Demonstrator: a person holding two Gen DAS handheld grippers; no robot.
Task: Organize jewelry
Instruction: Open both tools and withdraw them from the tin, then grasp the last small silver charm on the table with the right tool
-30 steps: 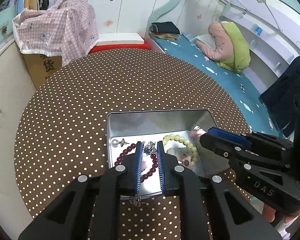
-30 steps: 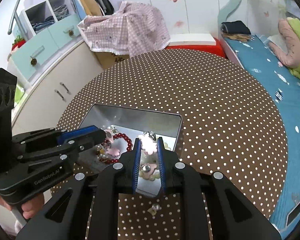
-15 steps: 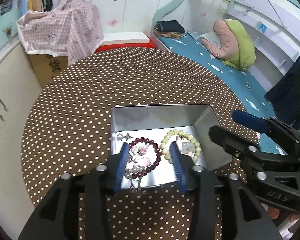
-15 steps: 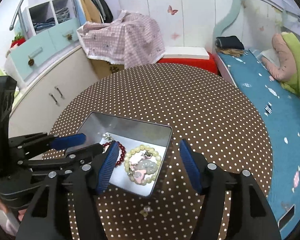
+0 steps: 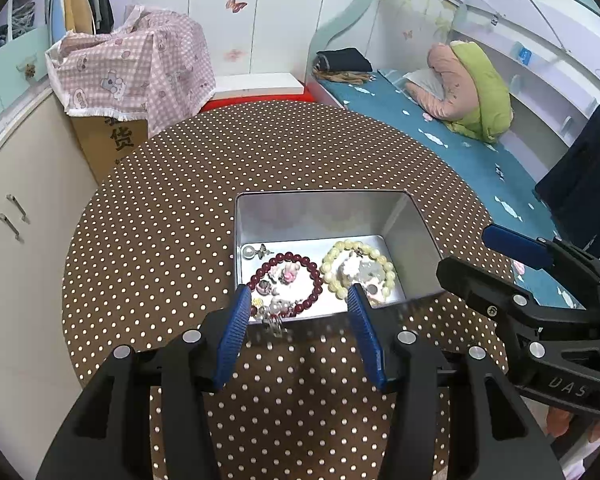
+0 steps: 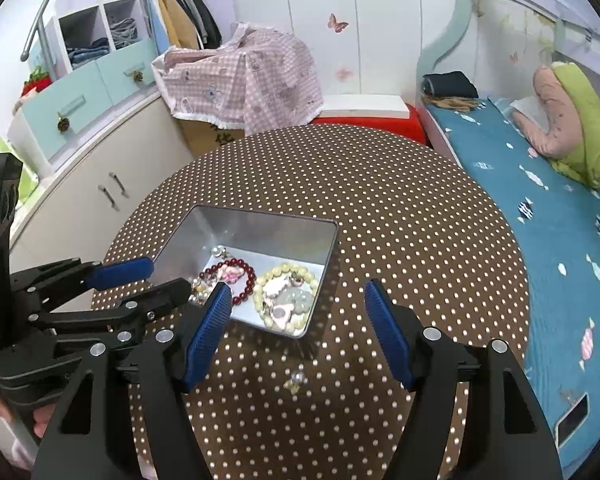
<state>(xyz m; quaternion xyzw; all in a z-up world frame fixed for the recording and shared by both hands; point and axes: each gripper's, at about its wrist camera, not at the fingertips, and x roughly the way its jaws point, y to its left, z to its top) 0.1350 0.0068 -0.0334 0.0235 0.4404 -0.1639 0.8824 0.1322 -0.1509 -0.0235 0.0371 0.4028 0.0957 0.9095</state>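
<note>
A silver metal tin (image 5: 320, 216) (image 6: 260, 226) sits on the round polka-dot table. It holds a dark red bead bracelet (image 5: 314, 268) (image 6: 252, 280), a pale yellow bead bracelet (image 5: 388, 270) (image 6: 300, 272), pink charms and a pearl piece (image 5: 249, 252). A small earring (image 6: 296, 380) lies loose on the cloth in front of the tin; it also shows in the left wrist view (image 5: 274, 324). My left gripper (image 5: 298, 304) is open and empty, just short of the tin's near edge. My right gripper (image 6: 298, 308) is open and empty, right of the left one.
The brown dotted table (image 5: 204, 184) is round, with its edge close on all sides. White cabinets (image 6: 96, 184) stand to the left, a bed (image 5: 440, 148) to the right, and a cloth-covered box (image 5: 136, 64) behind.
Both grippers have opened and drawn back from inside the tin. The pieces they held now lie in the tin.
</note>
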